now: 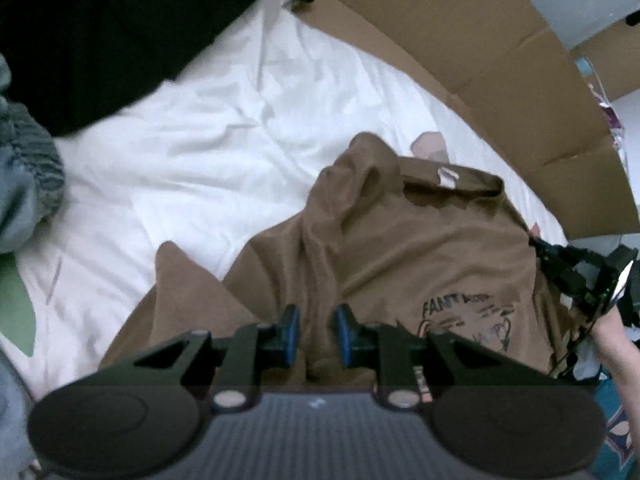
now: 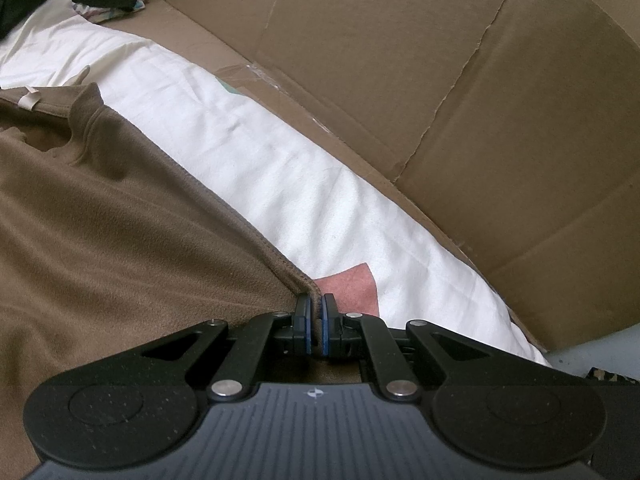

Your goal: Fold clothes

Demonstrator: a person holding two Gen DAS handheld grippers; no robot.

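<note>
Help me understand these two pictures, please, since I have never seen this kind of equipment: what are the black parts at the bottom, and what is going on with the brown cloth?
No robot is here: a person holds a two-finger gripper in each hand, and each gripper carries a wide-angle camera looking forward along its fingers. The black parts are those grippers.

One picture comes from the left gripper, the other from the right gripper. A brown shirt with a printed drawing lies on a white sheet, beside a cardboard wall. Dark clothing lies further back.

The right gripper is shut on the shirt's edge. The left one's jaws stand apart with a ridge of shirt fabric between them; whether they pinch it, I cannot tell.
</note>
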